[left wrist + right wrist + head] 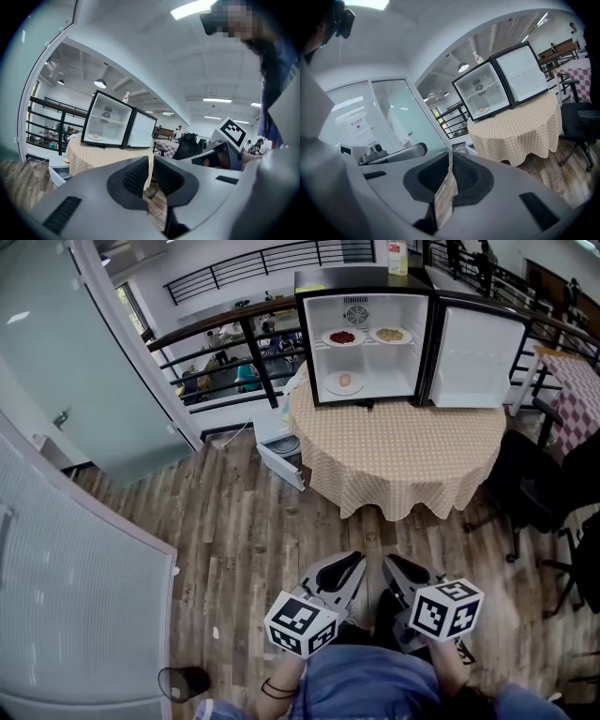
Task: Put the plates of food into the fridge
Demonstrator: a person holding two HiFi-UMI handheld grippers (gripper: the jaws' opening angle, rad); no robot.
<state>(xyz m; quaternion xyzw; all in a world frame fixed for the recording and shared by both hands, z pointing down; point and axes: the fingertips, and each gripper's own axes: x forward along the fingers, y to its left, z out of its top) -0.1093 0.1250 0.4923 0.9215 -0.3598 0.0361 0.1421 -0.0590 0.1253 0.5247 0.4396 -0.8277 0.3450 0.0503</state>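
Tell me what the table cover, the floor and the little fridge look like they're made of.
Table cover: looks like cloth, matte tan check, hanging in folds.
Floor: wood or wood-look planks, grain and seams showing.
Fridge: black casing, probably painted metal; smooth white liner, likely plastic.

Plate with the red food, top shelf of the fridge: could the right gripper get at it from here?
Probably not from here. The fridge door stands open, so the plate is exposed, but the right gripper sits near the person's body, across floor and table.
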